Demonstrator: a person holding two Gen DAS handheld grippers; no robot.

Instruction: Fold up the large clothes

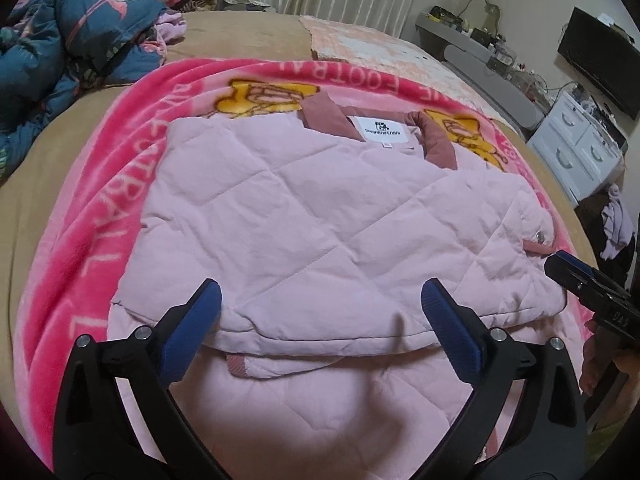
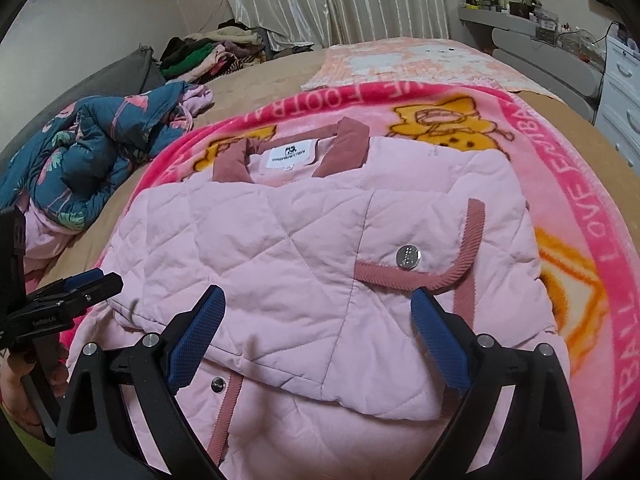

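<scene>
A pale pink quilted jacket (image 1: 320, 216) with a dusty-rose collar (image 1: 436, 140) lies on a bright pink blanket (image 1: 100, 208) on the bed, its sides folded inward. It also fills the right wrist view (image 2: 304, 256), with a snap button (image 2: 408, 258) on a rose-trimmed pocket. My left gripper (image 1: 320, 300) is open and empty, hovering over the jacket's near folded edge. My right gripper (image 2: 318, 306) is open and empty over the same edge. The right gripper shows at the right edge of the left wrist view (image 1: 588, 280); the left gripper shows at the left of the right wrist view (image 2: 68, 292).
A crumpled blue floral quilt (image 1: 68, 44) lies at the bed's left (image 2: 92, 152). A pile of clothes (image 2: 212, 56) sits at the far corner by the curtains. White drawers (image 1: 576, 148) and a cluttered grey shelf (image 1: 480, 48) stand to the right of the bed.
</scene>
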